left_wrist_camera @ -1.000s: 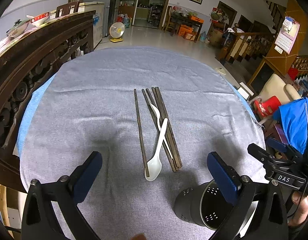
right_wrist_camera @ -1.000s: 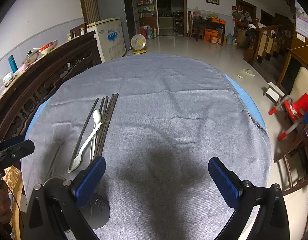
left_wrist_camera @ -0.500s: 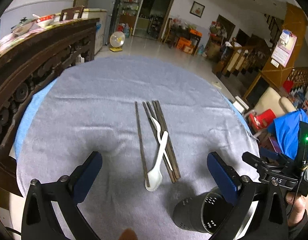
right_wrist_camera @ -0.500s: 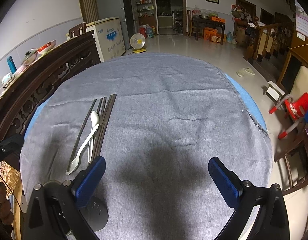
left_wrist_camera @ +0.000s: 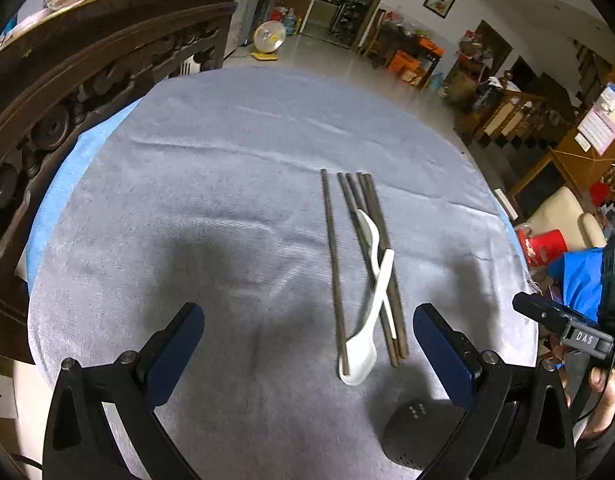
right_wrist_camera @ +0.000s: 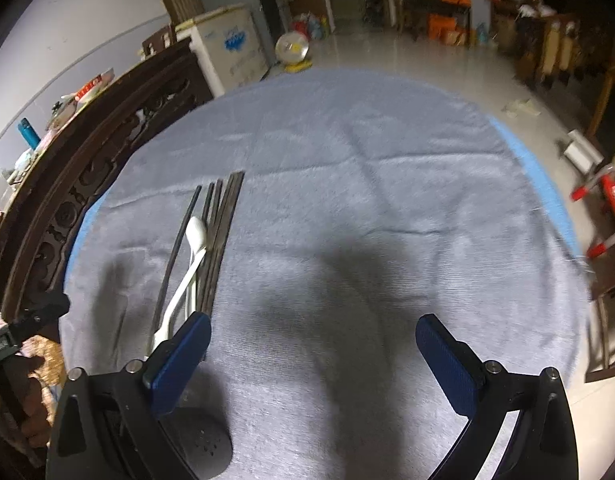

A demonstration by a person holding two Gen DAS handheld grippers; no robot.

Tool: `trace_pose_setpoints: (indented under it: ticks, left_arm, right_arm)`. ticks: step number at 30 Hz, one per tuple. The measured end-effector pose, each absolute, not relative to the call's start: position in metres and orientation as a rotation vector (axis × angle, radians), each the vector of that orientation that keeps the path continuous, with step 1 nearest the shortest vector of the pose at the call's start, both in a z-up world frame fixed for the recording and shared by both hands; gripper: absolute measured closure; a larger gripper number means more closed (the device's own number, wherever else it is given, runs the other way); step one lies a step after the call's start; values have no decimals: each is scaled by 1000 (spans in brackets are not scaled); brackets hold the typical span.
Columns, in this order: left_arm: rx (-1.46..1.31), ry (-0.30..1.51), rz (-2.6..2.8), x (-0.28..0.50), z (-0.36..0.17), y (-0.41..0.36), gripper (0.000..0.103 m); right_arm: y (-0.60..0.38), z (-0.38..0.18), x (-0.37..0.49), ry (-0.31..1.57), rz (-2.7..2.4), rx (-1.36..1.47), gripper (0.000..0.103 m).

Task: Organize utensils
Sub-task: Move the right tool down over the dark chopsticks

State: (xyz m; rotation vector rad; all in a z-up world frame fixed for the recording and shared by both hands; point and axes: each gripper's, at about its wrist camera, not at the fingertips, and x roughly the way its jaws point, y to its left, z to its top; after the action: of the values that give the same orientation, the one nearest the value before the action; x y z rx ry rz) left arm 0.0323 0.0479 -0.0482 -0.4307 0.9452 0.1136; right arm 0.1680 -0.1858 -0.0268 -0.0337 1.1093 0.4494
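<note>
Several dark chopsticks (left_wrist_camera: 372, 256) lie side by side on the grey cloth, with two white spoons (left_wrist_camera: 369, 312) crossed over them. They also show in the right wrist view, chopsticks (right_wrist_camera: 219, 240) and spoons (right_wrist_camera: 189, 268). A black perforated utensil holder (left_wrist_camera: 411, 436) stands at the near edge, partly behind my left gripper's right finger; it also shows in the right wrist view (right_wrist_camera: 205, 446). My left gripper (left_wrist_camera: 307, 344) is open and empty, just short of the spoons. My right gripper (right_wrist_camera: 313, 352) is open and empty, to the right of the utensils.
The round table (left_wrist_camera: 195, 184) has a grey cloth over a blue one. A carved dark wooden bench back (left_wrist_camera: 67, 92) runs along the left side. Red plastic chairs (right_wrist_camera: 603, 208) stand on the floor at the right. The other gripper (left_wrist_camera: 567, 332) shows at the right edge.
Both grippers have moved forward and lower toward the table. The utensils look nearer and the holder has dropped to the bottom of both views. Nothing was picked up.
</note>
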Motion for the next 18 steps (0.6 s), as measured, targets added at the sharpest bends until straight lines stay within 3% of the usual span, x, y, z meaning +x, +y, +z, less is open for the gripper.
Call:
trace_pose_setpoints:
  ticks: [11,18]
  left_arm:
    - [-486,1053,118,68,-84,62,0]
    - [-497,1076,124,78,-95,64,0]
  right_arm:
    - [-108,-74,249,1380,516,-167,0]
    - [-58,-84,273,1406,492,-265,5]
